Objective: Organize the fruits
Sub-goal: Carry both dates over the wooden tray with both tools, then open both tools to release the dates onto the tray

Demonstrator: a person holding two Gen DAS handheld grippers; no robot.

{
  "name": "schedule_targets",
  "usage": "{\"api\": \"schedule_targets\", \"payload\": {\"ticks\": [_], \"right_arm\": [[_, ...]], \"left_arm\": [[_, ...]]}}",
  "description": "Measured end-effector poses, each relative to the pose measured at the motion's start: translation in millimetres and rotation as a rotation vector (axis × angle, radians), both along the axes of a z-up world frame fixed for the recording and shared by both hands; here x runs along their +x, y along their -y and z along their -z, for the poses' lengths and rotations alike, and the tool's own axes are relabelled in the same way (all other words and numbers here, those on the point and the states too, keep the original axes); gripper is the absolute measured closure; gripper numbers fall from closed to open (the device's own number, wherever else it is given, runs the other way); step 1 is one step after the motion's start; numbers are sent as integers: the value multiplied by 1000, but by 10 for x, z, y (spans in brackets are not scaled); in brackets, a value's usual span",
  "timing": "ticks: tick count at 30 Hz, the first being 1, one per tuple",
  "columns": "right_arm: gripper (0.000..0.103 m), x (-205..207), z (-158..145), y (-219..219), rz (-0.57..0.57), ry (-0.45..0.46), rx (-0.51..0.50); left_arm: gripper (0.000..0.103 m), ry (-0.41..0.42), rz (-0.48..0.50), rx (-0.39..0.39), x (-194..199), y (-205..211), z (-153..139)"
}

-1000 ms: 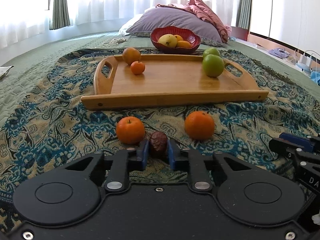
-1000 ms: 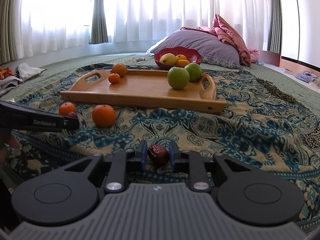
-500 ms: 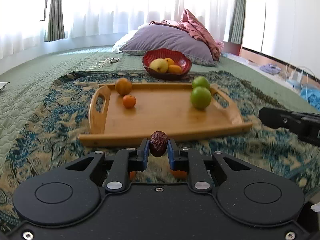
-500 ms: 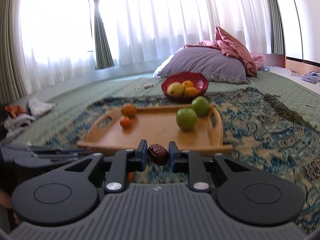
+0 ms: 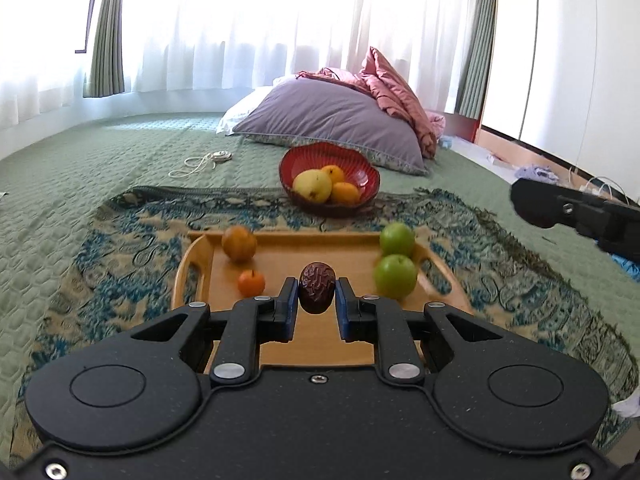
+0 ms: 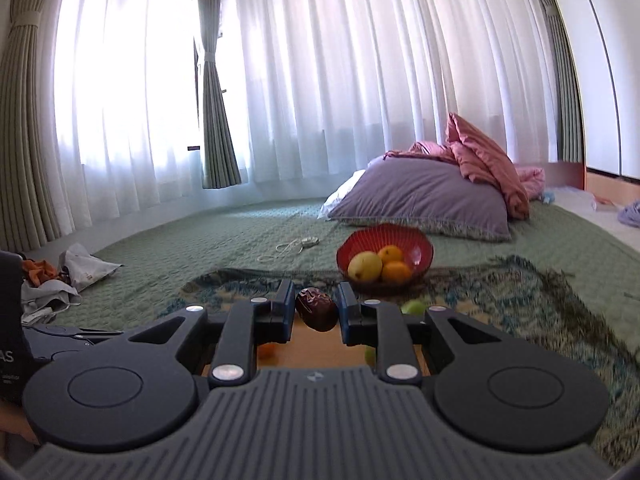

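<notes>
My left gripper [image 5: 317,286] is shut on a wrinkled brown date [image 5: 317,286] and holds it in the air over the near part of the wooden tray [image 5: 200,258]. On the tray lie an orange [image 5: 239,243], a small mandarin [image 5: 251,282] and two green apples [image 5: 395,277]. My right gripper [image 6: 316,305] is shut on a second brown date [image 6: 317,309], raised above the tray [image 6: 316,350]. A red bowl [image 5: 360,172] with a yellow pear and oranges stands behind the tray; it also shows in the right wrist view [image 6: 420,240].
The tray sits on a blue patterned cloth [image 5: 132,248] over a green quilt. A purple pillow [image 5: 332,120] and pink blanket lie behind the bowl. A white cord [image 5: 200,162] lies far left. Clothes and paper [image 6: 60,280] lie at the left.
Both grippers have risen from the cloth with their dates and moved forward over the tray. The two oranges on the cloth in front of the tray have dropped out of view.
</notes>
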State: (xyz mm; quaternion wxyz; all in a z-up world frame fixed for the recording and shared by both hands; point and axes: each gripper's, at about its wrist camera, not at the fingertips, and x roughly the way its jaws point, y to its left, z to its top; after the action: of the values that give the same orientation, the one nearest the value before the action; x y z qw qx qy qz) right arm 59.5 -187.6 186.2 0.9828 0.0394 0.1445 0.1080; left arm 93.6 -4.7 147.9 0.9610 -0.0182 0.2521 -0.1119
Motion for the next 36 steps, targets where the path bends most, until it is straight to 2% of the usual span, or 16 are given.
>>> {"api": "schedule_targets", "payload": {"ticks": [5,7,10,12,15,26,36], "right_arm": [[77,399,85,-32,4,-67,3],[77,603,232,-39,12,-118,-3],[77,930,496,-40,15,-214,9],[77,1136,687,-29,20,-282,33],[77,1365,938,-9,28,-353,71],[77,1733,1312,-27,50,-431,86],[76,1780,1524,-84,28,-482,62]], "left_arm": [[84,-48,3,-33,372,-1,91],[84,-85,8,-46,545,-1,194],[84,-129,-8,-13,780,34,393],[84,-154,-20,8,923,56,528],[84,-201,-35,-3,1119,56,721],[84,-272,-65,2,1533,-1,1133],[84,-265,-49,25,1532,12,1210]]}}
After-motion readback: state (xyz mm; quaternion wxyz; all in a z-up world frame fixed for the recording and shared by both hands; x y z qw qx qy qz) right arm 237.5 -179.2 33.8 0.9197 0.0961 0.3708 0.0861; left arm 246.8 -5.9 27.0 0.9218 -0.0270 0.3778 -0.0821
